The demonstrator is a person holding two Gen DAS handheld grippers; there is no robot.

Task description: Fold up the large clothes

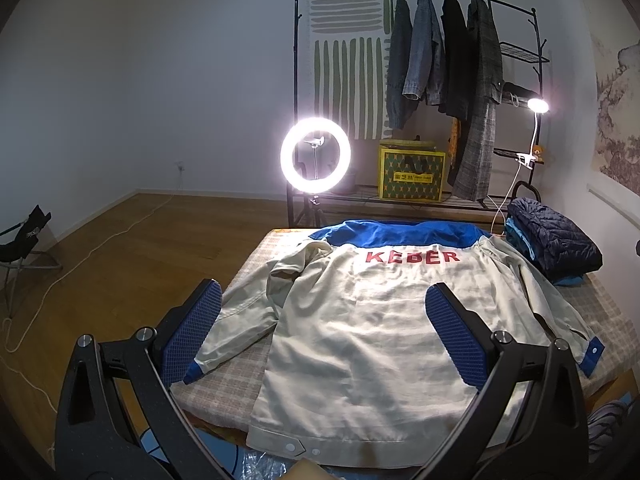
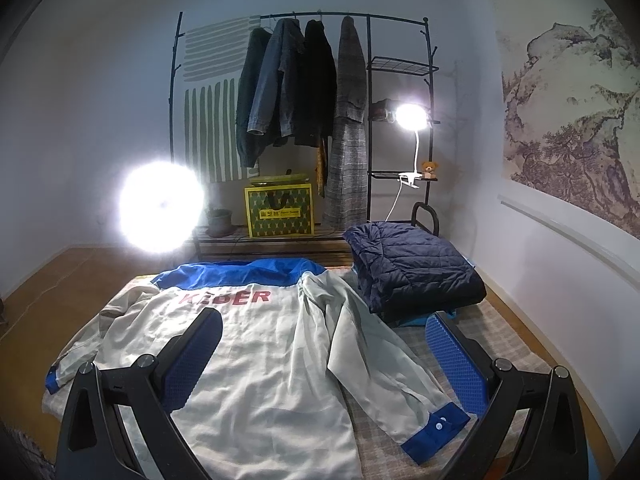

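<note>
Both grippers poised, jaws apart, above a jacket spread back-up on a checked bed.

The left gripper (image 1: 320, 324) hangs over the near left part of the bed (image 1: 224, 392), fingers wide apart and empty; the right gripper (image 2: 324, 344) hangs likewise over the near right part, holding nothing. The cream jacket (image 1: 360, 340) with blue yoke and red lettering lies flat, hem at the near edge, collar toward the far edge, sleeves angled outward. A folded navy quilted garment (image 2: 412, 272) sits at the far right corner. Beyond the far edge stand a ring light (image 1: 316, 155), a clothes rack (image 1: 440, 60) and a yellow box (image 2: 279, 211).
</note>
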